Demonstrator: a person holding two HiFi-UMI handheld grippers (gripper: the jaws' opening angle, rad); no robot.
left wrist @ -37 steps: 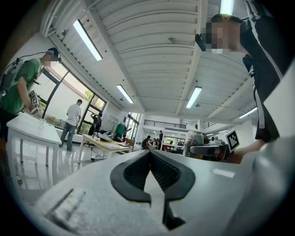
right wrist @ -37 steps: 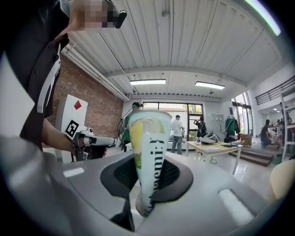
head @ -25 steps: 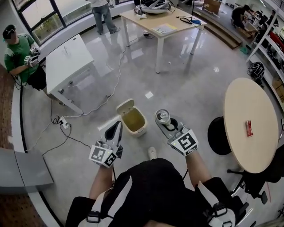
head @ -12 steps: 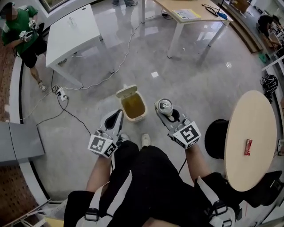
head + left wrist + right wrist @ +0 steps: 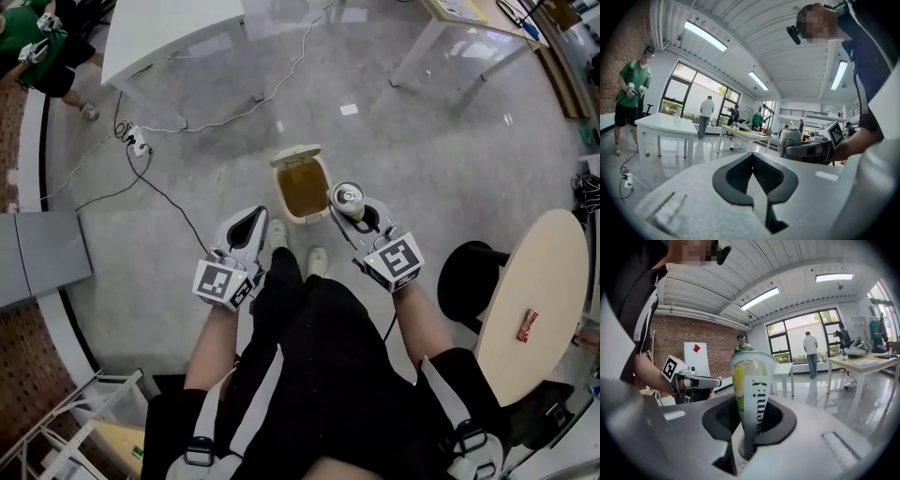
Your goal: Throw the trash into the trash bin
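Nearest us, our left gripper (image 5: 253, 217) is empty, its jaw tips meeting. Our right gripper (image 5: 353, 216) is clamped narrowly on a drink can (image 5: 348, 198), with its pads across the lower side wall. We judge the can light, thin-walled and smooth: easy to dent, liable to slip, best held mid-body across its width. It stands nearly upright, long axis vertical, tab end facing up toward us. In the head view it sits at the right rim of the open trash bin (image 5: 296, 217), which stands on the floor just beyond our shoes (image 5: 317, 260).
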